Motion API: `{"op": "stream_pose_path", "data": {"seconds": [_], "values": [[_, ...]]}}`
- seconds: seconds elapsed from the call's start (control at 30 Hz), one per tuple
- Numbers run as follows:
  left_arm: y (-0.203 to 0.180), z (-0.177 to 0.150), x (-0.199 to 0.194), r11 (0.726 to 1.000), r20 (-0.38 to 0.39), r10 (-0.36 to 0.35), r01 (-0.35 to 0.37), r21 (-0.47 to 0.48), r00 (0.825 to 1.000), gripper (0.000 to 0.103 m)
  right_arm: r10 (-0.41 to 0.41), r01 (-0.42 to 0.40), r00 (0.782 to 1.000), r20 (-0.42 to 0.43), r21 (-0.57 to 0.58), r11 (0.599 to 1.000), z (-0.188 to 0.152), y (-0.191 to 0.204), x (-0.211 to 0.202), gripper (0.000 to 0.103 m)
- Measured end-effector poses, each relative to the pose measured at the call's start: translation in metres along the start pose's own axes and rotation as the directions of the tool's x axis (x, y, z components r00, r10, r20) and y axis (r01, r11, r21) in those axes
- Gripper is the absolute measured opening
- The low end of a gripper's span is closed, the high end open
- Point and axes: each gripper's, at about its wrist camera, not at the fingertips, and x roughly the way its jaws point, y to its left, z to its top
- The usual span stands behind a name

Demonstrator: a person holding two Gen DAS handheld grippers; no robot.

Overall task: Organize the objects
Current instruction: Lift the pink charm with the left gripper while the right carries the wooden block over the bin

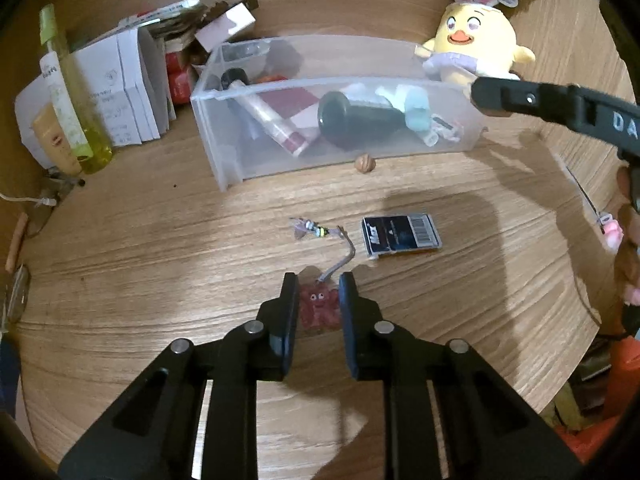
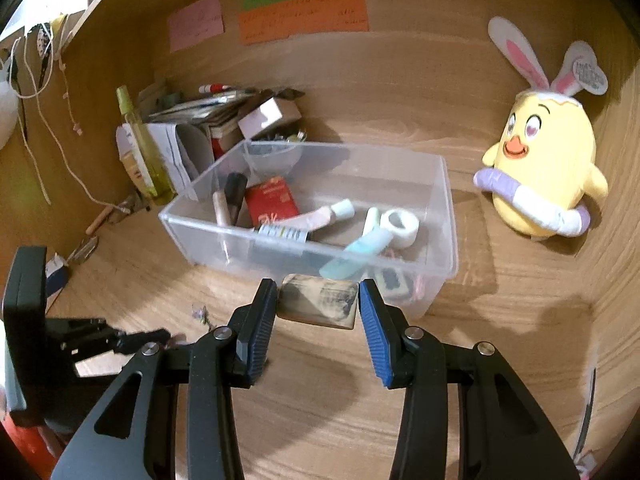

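On the wooden desk, a small red gummy-like charm (image 1: pixel 320 308) on a grey cord lies between my left gripper's (image 1: pixel 319 292) fingers, which are shut on its sides. My right gripper (image 2: pixel 318 300) is shut on a tan rounded block (image 2: pixel 318 300) with dark print, held above the desk just in front of the clear plastic bin (image 2: pixel 446 200). One black finger of the right gripper (image 1: pixel 520 98) reaches over the bin's (image 1: pixel 224 148) right end. The left gripper (image 2: pixel 160 336) shows low at the left in the right wrist view. A dark barcode packet (image 1: pixel 400 236) and a bead trinket (image 1: pixel 312 228) lie loose.
The bin holds tubes, a red packet, a dark jar and a tape roll. A yellow plush chick (image 2: pixel 544 168) stands right of it. A green spray bottle (image 1: pixel 76 112) and white boxes (image 1: pixel 120 84) crowd the back left corner. A nut (image 1: pixel 365 163) sits by the bin's front.
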Motion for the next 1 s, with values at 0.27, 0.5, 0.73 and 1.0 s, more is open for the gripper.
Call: {"op": "stream_pose_path", "data": {"seconds": [0.27,0.5,0.73,1.0], "values": [[0.010,0.023,-0.030,0.999,0.113,0.003,0.001,-0.035,0.994,0.020,-0.010,0.010,1.000,0.025,0.009,1.000,0.014,-0.006,0.004,0.039],[0.012,0.050,-0.053,0.999,0.216,-0.004,0.014,-0.041,0.976,0.019,-0.017,0.016,0.999,0.042,0.012,1.000,0.023,-0.008,0.004,0.039],[0.015,0.080,-0.072,0.998,0.303,-0.004,0.022,-0.057,0.953,0.020,-0.018,0.018,0.998,0.067,0.006,1.000,0.037,-0.008,0.004,0.039],[0.020,0.111,-0.081,0.997,0.350,-0.013,0.040,-0.068,0.937,0.019,-0.008,0.008,0.996,0.085,0.001,1.000,0.055,-0.004,0.009,0.039]]}}
